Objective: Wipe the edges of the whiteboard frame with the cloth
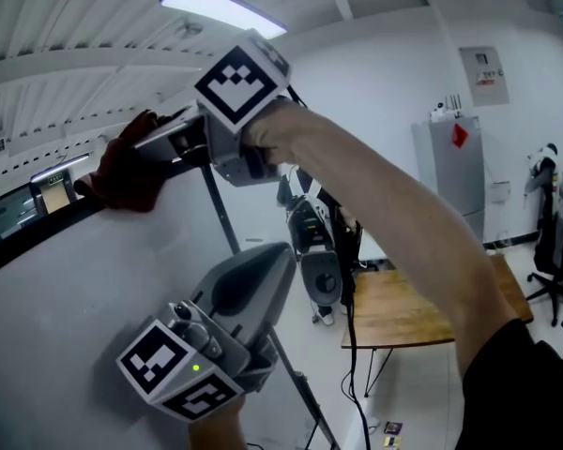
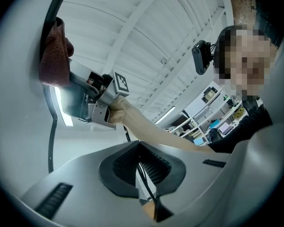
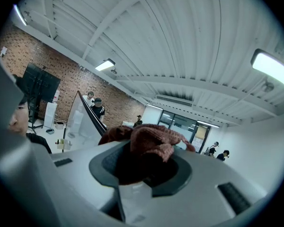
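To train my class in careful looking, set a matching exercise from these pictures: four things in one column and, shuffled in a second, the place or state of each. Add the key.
Things
1. dark red knitted cloth
2. left gripper
3. brown wooden table
4. tall grey metal cabinet

Places or states
A. against the far white wall
B. jaws shut on nothing, low in front of the whiteboard
C. clamped in the right gripper at the whiteboard's top edge
D. on the floor, right of the board in the head view

Pairs: 1-C, 2-B, 3-D, 4-A
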Motion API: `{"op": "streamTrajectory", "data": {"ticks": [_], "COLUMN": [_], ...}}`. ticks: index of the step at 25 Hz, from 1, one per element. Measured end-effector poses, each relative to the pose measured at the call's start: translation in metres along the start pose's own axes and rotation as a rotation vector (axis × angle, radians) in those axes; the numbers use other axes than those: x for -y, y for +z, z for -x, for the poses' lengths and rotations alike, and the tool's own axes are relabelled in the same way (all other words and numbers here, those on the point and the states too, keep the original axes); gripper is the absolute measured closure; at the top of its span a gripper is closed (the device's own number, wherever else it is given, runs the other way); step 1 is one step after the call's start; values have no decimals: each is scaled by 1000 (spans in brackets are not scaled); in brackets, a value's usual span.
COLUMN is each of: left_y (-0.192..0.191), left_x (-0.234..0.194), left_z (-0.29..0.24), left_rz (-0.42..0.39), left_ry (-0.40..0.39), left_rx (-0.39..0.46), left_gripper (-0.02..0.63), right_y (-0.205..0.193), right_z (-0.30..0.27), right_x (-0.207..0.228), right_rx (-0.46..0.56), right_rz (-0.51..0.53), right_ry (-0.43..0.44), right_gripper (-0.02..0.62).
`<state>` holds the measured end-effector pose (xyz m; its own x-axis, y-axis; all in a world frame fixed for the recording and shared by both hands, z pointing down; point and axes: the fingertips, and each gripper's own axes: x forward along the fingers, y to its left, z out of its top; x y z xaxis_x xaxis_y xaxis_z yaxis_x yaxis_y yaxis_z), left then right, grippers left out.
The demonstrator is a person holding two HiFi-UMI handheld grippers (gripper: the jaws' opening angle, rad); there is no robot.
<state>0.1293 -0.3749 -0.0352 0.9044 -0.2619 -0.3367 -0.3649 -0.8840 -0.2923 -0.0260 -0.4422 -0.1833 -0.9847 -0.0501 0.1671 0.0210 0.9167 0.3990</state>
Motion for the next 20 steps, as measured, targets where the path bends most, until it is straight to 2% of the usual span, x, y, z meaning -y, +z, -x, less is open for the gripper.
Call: {"op": "streamTrajectory", "data": {"ticks": [4,10,13,17,20], "left_y": [-19,-52,-66,-76,-87], "left_x": [-14,-30,-41,-65,-79], "left_z": [-21,-67,-81,-91,-97], "left_rz": [10,-4,-7,-19,-29], "left_ry": [-12,20,53,113,153], "left_rx": [-9,-37,-54,-77,-102], "left_gripper": [615,615,615,615,615], "right_y": [-19,-45,-57,-64,-64], "right_z": [22,65,75,77,75], "right_x": [31,58,66,82,86], "right_rx": [2,35,67,98,155], "right_rz": [-12,-5,-56,-47,-57], "right_ry": [-37,-5,33,74,140], "right_gripper": [460,460,460,460,460]}}
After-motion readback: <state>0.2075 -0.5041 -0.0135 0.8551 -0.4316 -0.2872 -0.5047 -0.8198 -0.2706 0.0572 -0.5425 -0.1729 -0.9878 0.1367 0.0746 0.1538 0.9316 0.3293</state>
